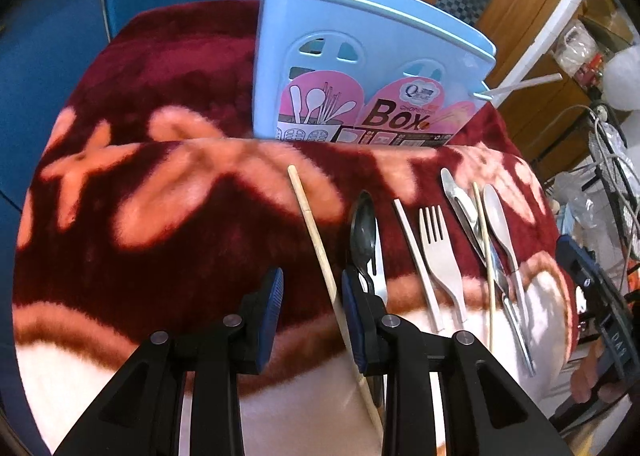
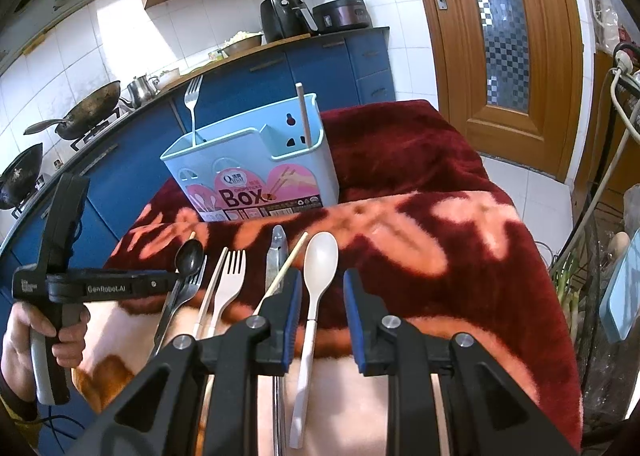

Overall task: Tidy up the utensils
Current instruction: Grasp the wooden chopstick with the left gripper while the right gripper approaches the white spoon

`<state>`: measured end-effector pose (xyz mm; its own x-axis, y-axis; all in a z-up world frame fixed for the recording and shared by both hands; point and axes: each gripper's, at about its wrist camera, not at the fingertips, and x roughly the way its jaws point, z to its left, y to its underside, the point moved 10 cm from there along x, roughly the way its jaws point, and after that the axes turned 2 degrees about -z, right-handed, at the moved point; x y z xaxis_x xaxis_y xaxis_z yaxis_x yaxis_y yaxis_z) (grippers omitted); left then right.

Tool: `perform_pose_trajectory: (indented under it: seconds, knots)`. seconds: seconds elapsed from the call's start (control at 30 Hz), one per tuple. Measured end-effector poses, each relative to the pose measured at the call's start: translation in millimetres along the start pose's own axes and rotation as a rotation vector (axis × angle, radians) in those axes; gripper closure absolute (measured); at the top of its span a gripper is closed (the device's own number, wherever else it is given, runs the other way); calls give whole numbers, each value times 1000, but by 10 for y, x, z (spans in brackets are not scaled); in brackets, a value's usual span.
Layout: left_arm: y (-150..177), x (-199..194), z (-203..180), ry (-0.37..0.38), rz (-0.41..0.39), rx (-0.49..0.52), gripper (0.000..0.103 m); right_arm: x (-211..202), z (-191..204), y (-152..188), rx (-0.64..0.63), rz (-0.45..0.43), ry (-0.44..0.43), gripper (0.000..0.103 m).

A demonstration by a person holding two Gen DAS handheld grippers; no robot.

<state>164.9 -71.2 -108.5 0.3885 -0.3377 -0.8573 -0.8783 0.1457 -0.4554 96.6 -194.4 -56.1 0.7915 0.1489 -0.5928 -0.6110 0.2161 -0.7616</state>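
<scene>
Between your left gripper's [image 1: 312,308] spread fingers lies a wooden chopstick [image 1: 316,234], running away toward the box [image 1: 360,56]; the jaws stand wide and grip nothing. Just beyond its right finger sits the black spoon [image 1: 362,232], overlapping a metal fork [image 1: 378,276]. Farther right of that gripper lie a pale chopstick [image 1: 418,262], the beige fork [image 1: 440,252], metal tongs [image 1: 468,216], a thin stick [image 1: 484,240] and the white spoon [image 1: 500,224], all flat on the red blanket [image 1: 160,196].

Your right gripper [image 2: 318,322] is also wide and holds nothing. The white spoon [image 2: 318,268] lies between its fingers, handle toward you, bowl toward the box. Left of its left finger are the stick [image 2: 286,266], the tongs [image 2: 278,252], the beige fork [image 2: 232,276], the pale chopstick [image 2: 212,284] and the black spoon [image 2: 190,256]. Your left gripper [image 2: 168,283] reaches in from the far left, its tip at the black spoon.

Straight ahead of both grippers, the blue box [image 2: 256,176] stands upright on the blanket [image 2: 420,196]. It already holds 2 items: a metal fork [image 2: 193,104] standing in its left part and a chopstick [image 2: 303,114] in its right part.
</scene>
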Motion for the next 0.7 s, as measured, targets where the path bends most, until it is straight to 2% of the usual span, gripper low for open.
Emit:
perform_pose_trajectory:
  seconds: [0.23,0.37,0.5,0.57,0.7]
  knots:
    - [-12,31,-40,-40,36,53,89,48,20,51,-7,39,-2,78]
    - [5,22,-24,5,44,11,93,68,26,89,-4,71,-12,76]
    - [32,-34,49,85,39,-80,95,98,32,116,-14,112,-7,76]
    - [43,-85,86,109,26,-107,99,115,34,132,-22,135,-3,76]
    - [59,-210,153,116,-27,-111,99,190,48,186,-31,202,13,76]
